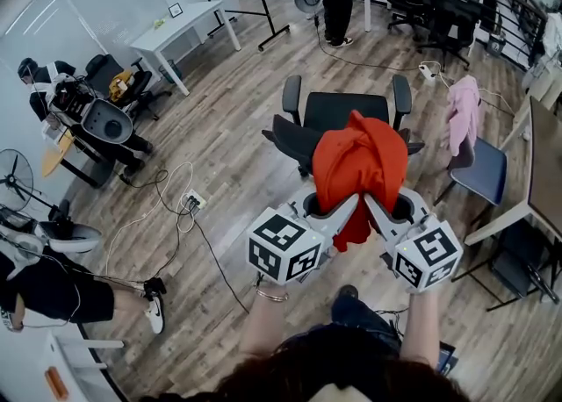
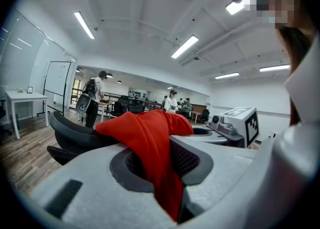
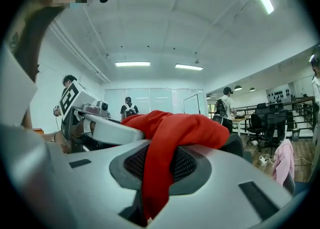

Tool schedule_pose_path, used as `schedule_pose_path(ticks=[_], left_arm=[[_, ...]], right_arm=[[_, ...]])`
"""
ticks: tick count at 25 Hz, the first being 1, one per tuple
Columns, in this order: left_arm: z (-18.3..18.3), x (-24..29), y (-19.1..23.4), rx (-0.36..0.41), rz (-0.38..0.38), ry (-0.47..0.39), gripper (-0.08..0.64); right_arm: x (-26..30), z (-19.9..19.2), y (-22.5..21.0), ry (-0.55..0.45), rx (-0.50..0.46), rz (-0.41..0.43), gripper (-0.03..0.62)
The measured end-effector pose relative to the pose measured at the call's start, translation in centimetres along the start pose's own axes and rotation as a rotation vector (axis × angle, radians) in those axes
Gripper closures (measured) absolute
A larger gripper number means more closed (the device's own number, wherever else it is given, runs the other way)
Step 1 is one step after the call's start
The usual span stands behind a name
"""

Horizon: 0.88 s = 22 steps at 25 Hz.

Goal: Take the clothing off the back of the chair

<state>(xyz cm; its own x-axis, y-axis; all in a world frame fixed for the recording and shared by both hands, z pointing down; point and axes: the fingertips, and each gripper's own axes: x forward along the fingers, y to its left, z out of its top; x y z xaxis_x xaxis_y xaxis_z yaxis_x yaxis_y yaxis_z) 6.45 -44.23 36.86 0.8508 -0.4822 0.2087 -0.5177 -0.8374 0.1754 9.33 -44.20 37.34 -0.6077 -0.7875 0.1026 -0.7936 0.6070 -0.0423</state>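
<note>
A red garment (image 1: 360, 163) is bunched over the back of a black office chair (image 1: 338, 115), whose seat faces away from me. My left gripper (image 1: 351, 203) is shut on the cloth's left side, and my right gripper (image 1: 369, 203) is shut on its right side, their tips close together. In the left gripper view the red garment (image 2: 152, 148) runs down between the jaws, with the chair back (image 2: 75, 133) to the left. The right gripper view has the same garment (image 3: 165, 148) pinched between its jaws and hanging down from them.
A blue chair (image 1: 483, 172) with a pink garment (image 1: 461, 111) over its back stands to the right, beside a table (image 1: 540, 172). Cables and a power strip (image 1: 189, 203) lie on the wooden floor at left. A white table (image 1: 180, 27) and people stand farther off.
</note>
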Motion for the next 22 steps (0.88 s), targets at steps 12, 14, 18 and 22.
schedule_pose_path(ticks=[12, 14, 18, 22], left_arm=[[1.1, -3.2, -2.7, 0.052, -0.011, -0.034, 0.469], [0.9, -4.0, -3.2, 0.060, -0.013, -0.045, 0.469], [1.2, -5.6, -3.9, 0.078, -0.017, -0.062, 0.469], [1.7, -7.4, -4.4, 0.095, -0.023, -0.083, 0.469]], right_arm=[[-2.4, 1.8, 3.5, -0.050, -0.020, -0.008, 0.522], [-2.8, 1.8, 4.4, -0.057, -0.030, -0.010, 0.522], [-3.3, 2.4, 6.0, -0.077, -0.046, -0.026, 0.522], [-3.6, 3.3, 7.6, -0.099, -0.068, -0.043, 0.522]])
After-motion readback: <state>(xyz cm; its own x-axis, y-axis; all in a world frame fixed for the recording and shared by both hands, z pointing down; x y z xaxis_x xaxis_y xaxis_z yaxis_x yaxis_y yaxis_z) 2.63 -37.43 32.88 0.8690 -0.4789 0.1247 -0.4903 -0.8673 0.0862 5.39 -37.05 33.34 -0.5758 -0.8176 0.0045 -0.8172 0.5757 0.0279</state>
